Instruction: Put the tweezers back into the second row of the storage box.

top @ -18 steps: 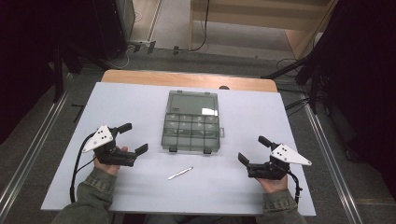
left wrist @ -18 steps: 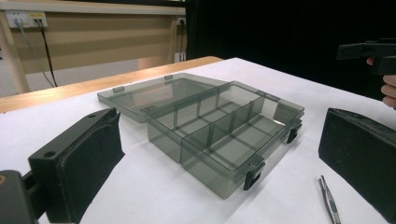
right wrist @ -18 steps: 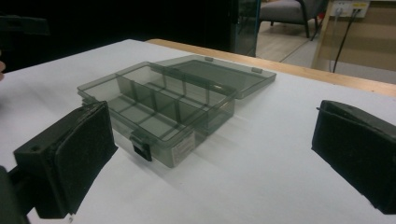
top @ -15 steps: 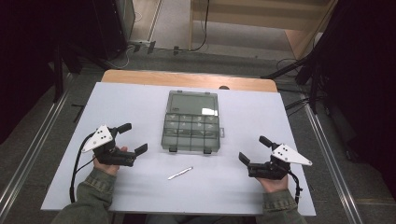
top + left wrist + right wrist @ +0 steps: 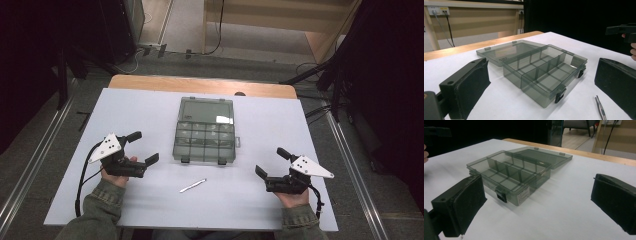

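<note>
Tweezers (image 5: 193,185) lie near the open organizer box (image 5: 205,142), between both spread, empty hand-held grippers (image 5: 142,148) (image 5: 270,163).

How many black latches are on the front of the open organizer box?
2. Both sit on the near wall of the organizer box: one latch near the left corner, one near the right corner. Both claws rest apart from them.

One open box (image 5: 205,131) with lid laid back, one tweezers (image 5: 193,185), two grippers, left (image 5: 140,147) and right (image 5: 268,162), one table (image 5: 150,107), two hands.
</note>
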{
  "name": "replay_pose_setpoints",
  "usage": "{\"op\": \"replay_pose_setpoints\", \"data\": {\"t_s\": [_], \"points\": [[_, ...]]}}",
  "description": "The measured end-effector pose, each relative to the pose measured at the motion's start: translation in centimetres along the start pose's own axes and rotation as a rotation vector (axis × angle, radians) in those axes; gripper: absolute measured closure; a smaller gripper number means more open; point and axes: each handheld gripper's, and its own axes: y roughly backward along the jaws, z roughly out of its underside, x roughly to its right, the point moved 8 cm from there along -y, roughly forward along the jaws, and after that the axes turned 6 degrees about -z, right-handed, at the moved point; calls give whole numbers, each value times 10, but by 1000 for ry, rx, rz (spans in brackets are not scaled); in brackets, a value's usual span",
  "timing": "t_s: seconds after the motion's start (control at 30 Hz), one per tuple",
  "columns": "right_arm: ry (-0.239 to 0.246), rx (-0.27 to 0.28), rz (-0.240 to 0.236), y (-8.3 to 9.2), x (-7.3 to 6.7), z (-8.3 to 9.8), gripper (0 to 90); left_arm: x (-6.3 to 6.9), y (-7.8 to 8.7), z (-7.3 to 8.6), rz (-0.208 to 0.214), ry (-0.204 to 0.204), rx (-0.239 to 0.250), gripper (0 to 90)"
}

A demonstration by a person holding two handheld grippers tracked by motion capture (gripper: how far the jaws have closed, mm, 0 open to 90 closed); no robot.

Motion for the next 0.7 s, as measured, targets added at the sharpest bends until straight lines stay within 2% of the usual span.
{"op": "replay_pose_setpoints", "data": {"t_s": [0.33,0.47,0.7], "points": [[-10,15,-5,-2,-2,-2,0,2,1,2,-3,-13,-18,0],[-33,12,-8,-3,-2,-1,0,2,2,3,-9,-11,-25,0],[-25,-30,-38,-14,-7,1,3,3,2,2,-7,-11,-27,0]]}}
